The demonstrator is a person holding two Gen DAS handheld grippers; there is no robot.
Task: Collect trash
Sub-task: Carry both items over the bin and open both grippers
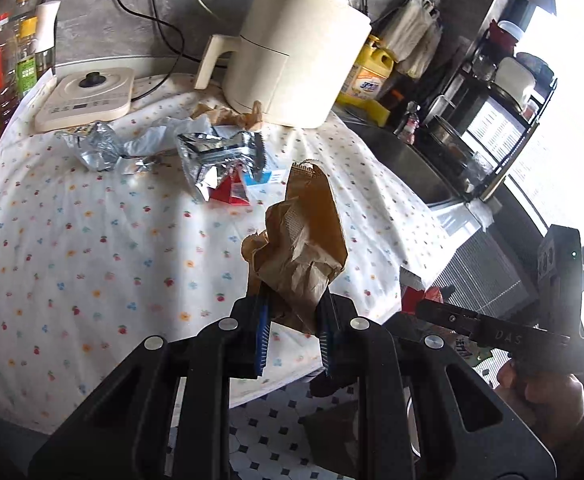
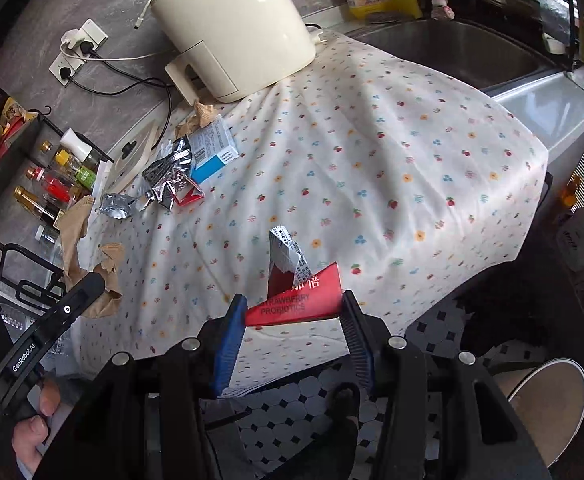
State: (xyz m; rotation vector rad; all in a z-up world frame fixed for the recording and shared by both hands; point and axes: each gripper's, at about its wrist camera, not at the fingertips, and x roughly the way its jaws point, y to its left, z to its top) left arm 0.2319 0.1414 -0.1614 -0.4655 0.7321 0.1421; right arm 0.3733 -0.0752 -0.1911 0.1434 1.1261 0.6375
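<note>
My left gripper (image 1: 294, 320) is shut on a crumpled brown paper bag (image 1: 304, 240) and holds it above the front edge of the flowered tablecloth (image 1: 91, 264). My right gripper (image 2: 292, 320) is shut on a red strawberry probiotics packet (image 2: 300, 300) with a torn silver top, near the table's front edge. More trash lies on the cloth: silver foil wrappers (image 1: 211, 152), a red packet (image 1: 231, 192), a blue and white box (image 2: 211, 148) and brown paper scraps (image 2: 107, 256). The right gripper's body shows in the left wrist view (image 1: 492, 328).
A cream air fryer (image 1: 292, 60) stands at the back of the table, next to a flat white appliance (image 1: 87, 96). Sauce bottles (image 1: 7, 68) stand at the left. A steel sink (image 2: 452, 48) lies at the right. A round bin (image 2: 548, 400) stands on the tiled floor.
</note>
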